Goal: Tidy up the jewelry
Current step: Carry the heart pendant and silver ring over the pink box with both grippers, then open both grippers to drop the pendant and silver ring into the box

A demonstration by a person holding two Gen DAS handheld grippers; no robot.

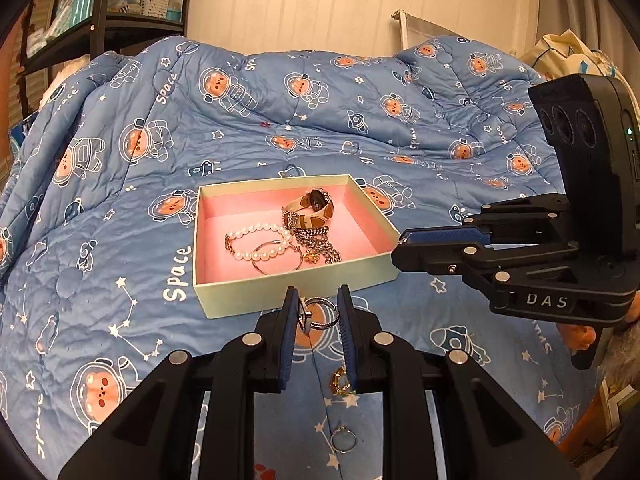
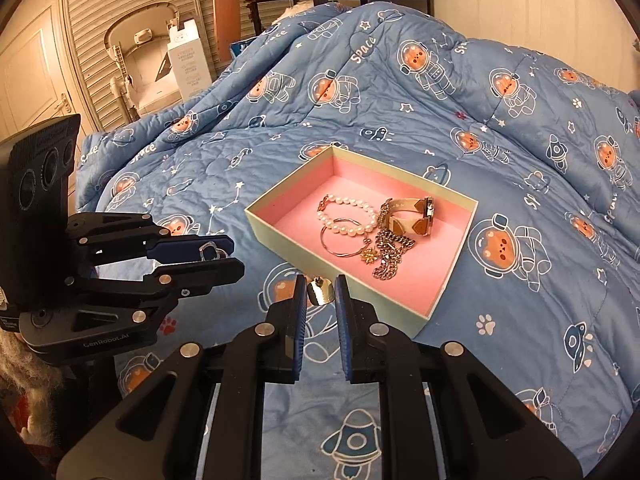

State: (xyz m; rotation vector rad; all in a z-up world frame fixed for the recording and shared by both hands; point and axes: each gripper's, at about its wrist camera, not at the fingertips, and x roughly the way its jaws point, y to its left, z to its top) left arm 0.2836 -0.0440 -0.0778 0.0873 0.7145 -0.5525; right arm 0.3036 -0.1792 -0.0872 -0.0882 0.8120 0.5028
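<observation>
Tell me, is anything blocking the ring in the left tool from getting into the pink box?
Only the box's near wall stands between the silver ring in the left tool and the pink inside. Lifted over it, the ring meets nothing else visible.

Warm dim light, fisheye-warped edges

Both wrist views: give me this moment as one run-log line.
left gripper: shut on silver ring | right gripper: holds gold ring | box: pearls, watch, chains inside | quilt: loose rings left

Bed quilt (image 1: 120, 240); box (image 1: 288, 296), silver ring (image 1: 343, 439), gold earring (image 1: 340, 382) on it
</observation>
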